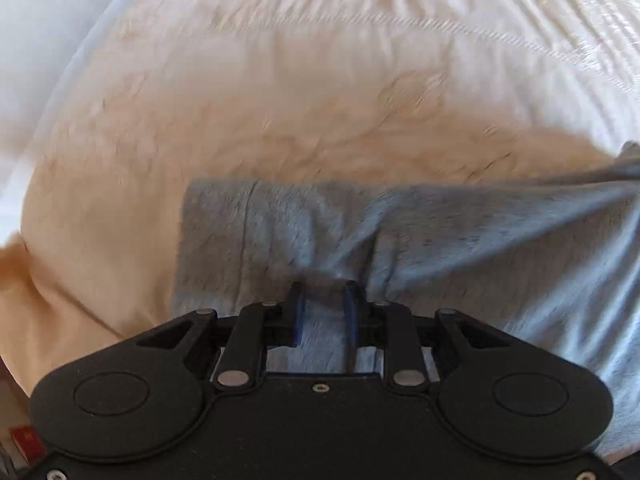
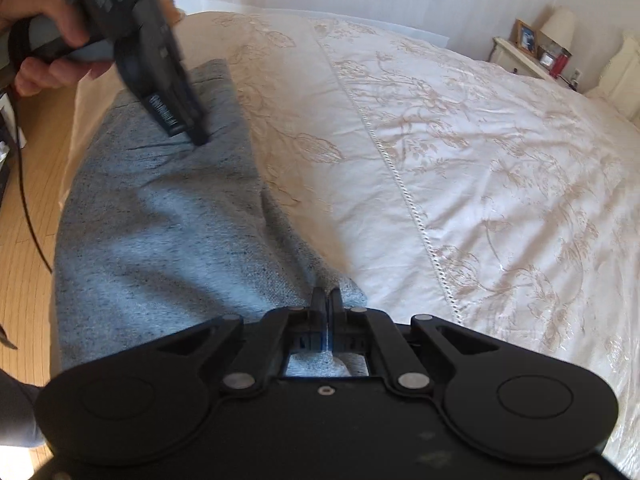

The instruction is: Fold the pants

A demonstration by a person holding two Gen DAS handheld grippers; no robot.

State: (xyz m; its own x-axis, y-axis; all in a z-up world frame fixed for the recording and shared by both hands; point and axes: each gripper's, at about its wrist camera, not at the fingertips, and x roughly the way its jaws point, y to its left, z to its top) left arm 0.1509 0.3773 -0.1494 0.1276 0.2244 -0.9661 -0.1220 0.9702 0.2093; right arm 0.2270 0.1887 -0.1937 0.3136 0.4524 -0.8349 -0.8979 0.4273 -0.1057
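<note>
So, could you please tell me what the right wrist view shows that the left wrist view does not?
Only the right wrist view shows the left hand, the wooden floor, the nightstand with a lamp, and the right gripper shut on the pants. Only the left wrist view shows cloth between the left gripper fingers. Both show the grey pants on the bedspread.

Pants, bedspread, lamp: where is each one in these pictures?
Pants [image 2: 160, 232]: right wrist view, middle of the grey fabric.
Bedspread [image 2: 460, 152]: right wrist view, bare embroidered stretch right of the pants.
Lamp [image 2: 559, 26]: right wrist view, its pale shade, far right corner.
</note>
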